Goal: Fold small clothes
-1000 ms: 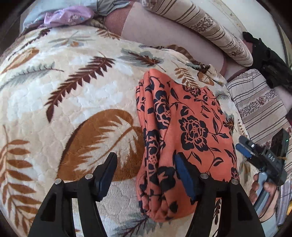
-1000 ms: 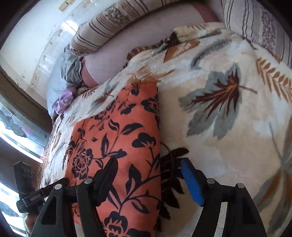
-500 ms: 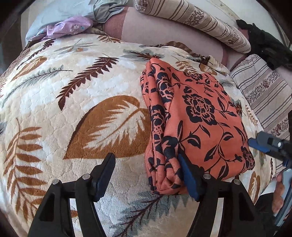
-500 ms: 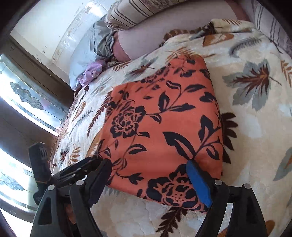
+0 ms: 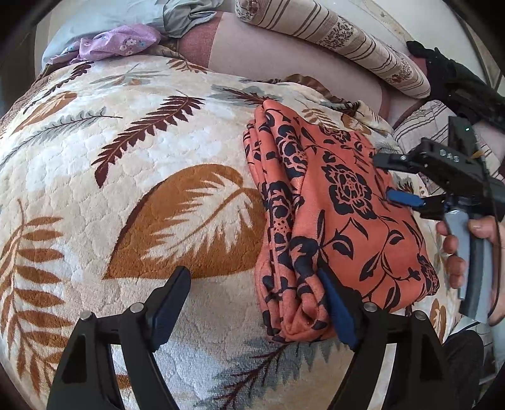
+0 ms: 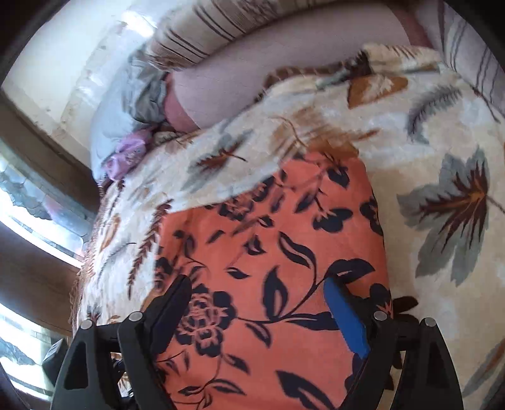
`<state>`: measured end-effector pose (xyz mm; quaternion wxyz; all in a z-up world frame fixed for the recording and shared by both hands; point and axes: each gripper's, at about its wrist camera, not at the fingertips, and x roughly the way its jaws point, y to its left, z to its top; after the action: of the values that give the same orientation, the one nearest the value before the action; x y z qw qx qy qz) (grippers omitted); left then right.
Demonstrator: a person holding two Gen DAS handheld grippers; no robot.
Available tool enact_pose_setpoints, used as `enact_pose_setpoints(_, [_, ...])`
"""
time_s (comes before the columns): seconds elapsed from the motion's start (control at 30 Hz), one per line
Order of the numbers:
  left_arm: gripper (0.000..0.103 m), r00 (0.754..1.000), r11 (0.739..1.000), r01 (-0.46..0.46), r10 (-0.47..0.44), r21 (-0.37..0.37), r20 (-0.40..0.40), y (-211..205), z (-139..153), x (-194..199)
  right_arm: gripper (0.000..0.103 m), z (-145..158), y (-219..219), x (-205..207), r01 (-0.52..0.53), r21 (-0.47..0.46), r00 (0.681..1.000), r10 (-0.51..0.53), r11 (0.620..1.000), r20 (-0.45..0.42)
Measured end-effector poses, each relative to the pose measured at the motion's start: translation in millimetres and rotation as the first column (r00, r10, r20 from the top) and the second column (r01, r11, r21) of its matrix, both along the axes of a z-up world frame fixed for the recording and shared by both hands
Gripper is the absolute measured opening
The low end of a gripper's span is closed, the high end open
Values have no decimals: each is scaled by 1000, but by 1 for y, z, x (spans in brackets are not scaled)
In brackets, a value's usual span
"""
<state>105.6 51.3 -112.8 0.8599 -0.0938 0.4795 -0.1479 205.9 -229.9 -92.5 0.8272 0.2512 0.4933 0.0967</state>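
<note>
A: Nearest the left wrist camera, how does the left gripper (image 5: 255,302) stand?

B: Its jaws are spread wide and have just been opening. The folded edge of the orange floral garment (image 5: 334,202) lies between them, just inside the blue-padded right finger, with no pad pressing on it. The left finger hangs over bare leaf-print blanket (image 5: 132,176).

A: So nothing is gripped there?

B: Nothing. The near corner of the garment shows stacked layers, and the pad sits beside them, not clamped.

A: And the right gripper (image 6: 258,310)?

B: In its own view its jaws are also wide apart and have just been opening. The orange cloth fills the gap below them, flat on the blanket, and neither pad squeezes it. From the left wrist view that gripper (image 5: 391,176) hovers at the garment's right edge, held by a hand (image 5: 464,249) at the frame's right side.

A: Where does the garment lie overall?

B: Folded into a long rectangle on the blanket, its length running away from both cameras.

A: Farther back?

B: A plain pinkish sheet (image 5: 284,60), a striped bolster pillow (image 5: 341,41) along the wall, and a lilac flowered cloth (image 5: 120,42) bunched with grey-blue fabric (image 5: 132,15) at the far left corner.
</note>
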Motion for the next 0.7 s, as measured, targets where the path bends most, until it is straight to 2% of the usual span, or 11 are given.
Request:
enact_pose_setpoints(0.13, [82,1000,1000,-5,5,-6,4,1,0,0,88,22,8,-19,1,-15,997,1,1000,81])
enact_pose_setpoints(0.3, [82,999,1000,-14,14,1,45,1,4,-8,88,53,16,-88,-21,-63,982,33,998,187])
enact_pose_setpoints(0.43, [82,996,999,-41,38,34,76,0,15,-25,88,56,18,-157,-46,-84,977,62,995,204])
enact_pose_setpoints(0.57, [82,986,993,-71,56,92,158,-10,45,-57,88,48,12,-215,-13,-147,978,43,989,203])
enact_pose_setpoints(0.63, [94,979,987,-88,60,136,195,-18,62,-74,88,44,9,-233,3,-190,982,34,982,188])
enact_pose_setpoints(0.7, [97,972,977,-109,67,183,224,-27,79,-90,89,45,6,-245,29,-246,983,17,969,183])
